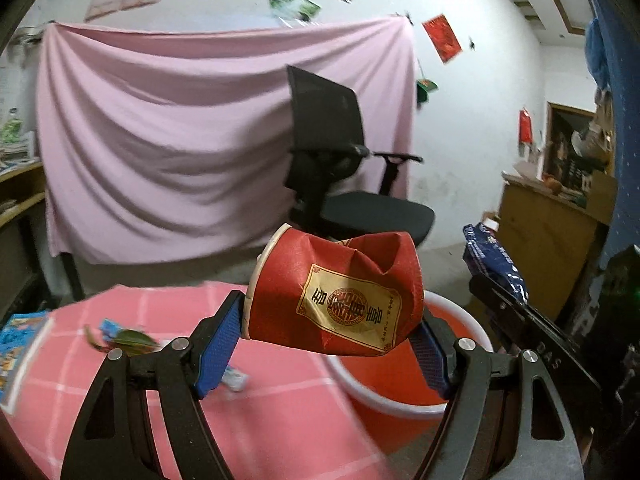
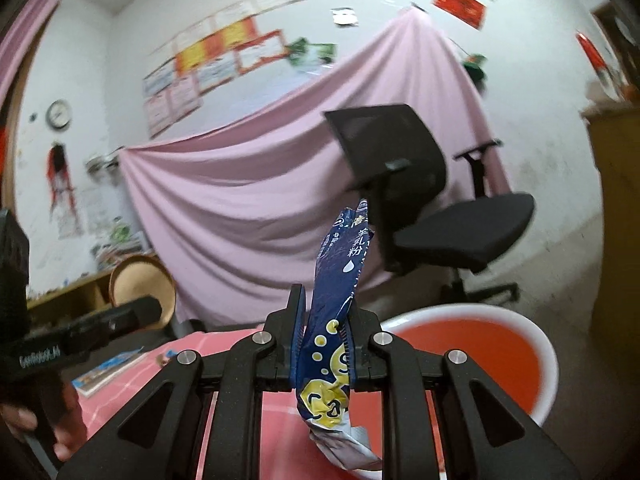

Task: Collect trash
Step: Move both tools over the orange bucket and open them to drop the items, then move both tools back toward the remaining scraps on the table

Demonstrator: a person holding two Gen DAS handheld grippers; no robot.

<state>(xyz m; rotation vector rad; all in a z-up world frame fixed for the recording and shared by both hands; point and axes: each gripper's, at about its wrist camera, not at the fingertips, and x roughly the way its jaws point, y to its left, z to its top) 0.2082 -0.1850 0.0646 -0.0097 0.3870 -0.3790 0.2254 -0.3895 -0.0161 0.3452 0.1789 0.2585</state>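
My left gripper (image 1: 332,316) is shut on a crushed red paper cup (image 1: 336,296) with a yellow label, held sideways above the near rim of an orange basin (image 1: 456,316). My right gripper (image 2: 326,320) is shut on a flat blue snack wrapper (image 2: 340,280) that stands up between the pads, its silver end hanging below. The orange basin (image 2: 536,340) lies just right of it. In the left wrist view the right gripper's black body (image 1: 532,328) and the blue wrapper (image 1: 496,256) show at the right. The left gripper's body (image 2: 80,332) and a hand (image 2: 60,420) show at the left of the right wrist view.
A pink checked tablecloth (image 1: 120,380) carries a leaf and small wrappers (image 1: 124,340) and a blue booklet (image 1: 20,344). Behind stand a black office chair (image 1: 340,152), a hanging pink sheet (image 1: 180,140), a wooden cabinet (image 1: 548,232) and shelves (image 1: 16,184).
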